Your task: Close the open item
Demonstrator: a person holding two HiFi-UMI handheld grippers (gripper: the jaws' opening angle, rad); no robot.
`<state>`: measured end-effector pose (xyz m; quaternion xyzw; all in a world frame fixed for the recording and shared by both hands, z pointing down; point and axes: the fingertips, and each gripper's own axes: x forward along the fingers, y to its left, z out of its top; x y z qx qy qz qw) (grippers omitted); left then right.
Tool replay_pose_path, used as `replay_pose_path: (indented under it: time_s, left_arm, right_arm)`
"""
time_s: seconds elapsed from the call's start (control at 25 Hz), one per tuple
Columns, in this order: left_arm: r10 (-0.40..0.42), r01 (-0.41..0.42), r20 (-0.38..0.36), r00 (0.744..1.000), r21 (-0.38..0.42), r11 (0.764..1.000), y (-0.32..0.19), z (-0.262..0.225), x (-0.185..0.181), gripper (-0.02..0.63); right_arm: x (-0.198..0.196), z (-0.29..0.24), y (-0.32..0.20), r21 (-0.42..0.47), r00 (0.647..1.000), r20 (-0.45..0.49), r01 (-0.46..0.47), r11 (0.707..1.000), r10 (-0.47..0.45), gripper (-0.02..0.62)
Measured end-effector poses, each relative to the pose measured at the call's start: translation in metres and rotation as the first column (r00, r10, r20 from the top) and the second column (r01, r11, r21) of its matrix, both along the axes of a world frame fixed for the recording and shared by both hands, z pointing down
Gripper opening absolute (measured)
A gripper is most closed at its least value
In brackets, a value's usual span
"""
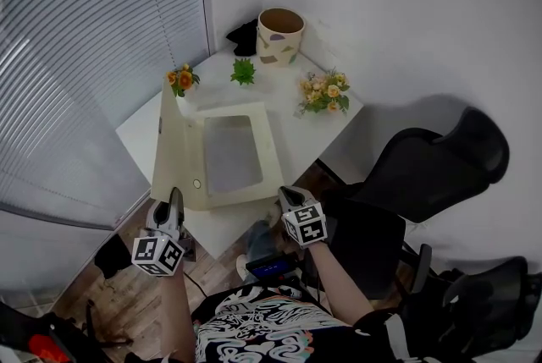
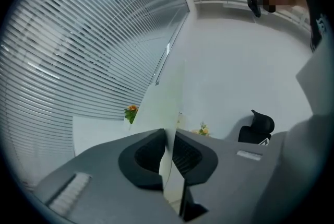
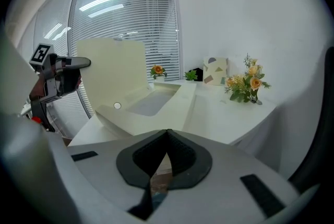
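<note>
Probably light but stiff: upright lid (image 1: 169, 141) of flat cream box (image 1: 269, 156), near edge pinched in left gripper (image 1: 175, 199) fingers; right gripper (image 1: 286, 194) fingers pressed together, empty.

Left claw (image 1: 175, 196) and right claw (image 1: 288, 195) are pale grey shells with rounded, tapering tips. Each carries a white cube (image 1: 306, 224) printed with black square markers. Their inner pads (image 3: 182, 157) are dark and finely ribbed. The person wears a black shirt (image 1: 254, 323) covered in swirling white patterns, with a dark short sleeve (image 1: 383, 329).
</note>
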<state>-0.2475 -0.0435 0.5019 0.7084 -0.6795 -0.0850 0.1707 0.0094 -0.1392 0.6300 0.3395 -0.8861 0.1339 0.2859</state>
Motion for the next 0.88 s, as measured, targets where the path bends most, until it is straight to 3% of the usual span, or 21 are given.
replay_pose_path:
  time_s: [0.88]
  left_arm:
    - [0.122,-0.122,0.01,0.992,0.0,0.993,-0.022,-0.006,0.035,0.029]
  right_arm:
    - [-0.003,0.0,0.002,-0.008,0.999,0.009,0.037,0.999,-0.037,0.003]
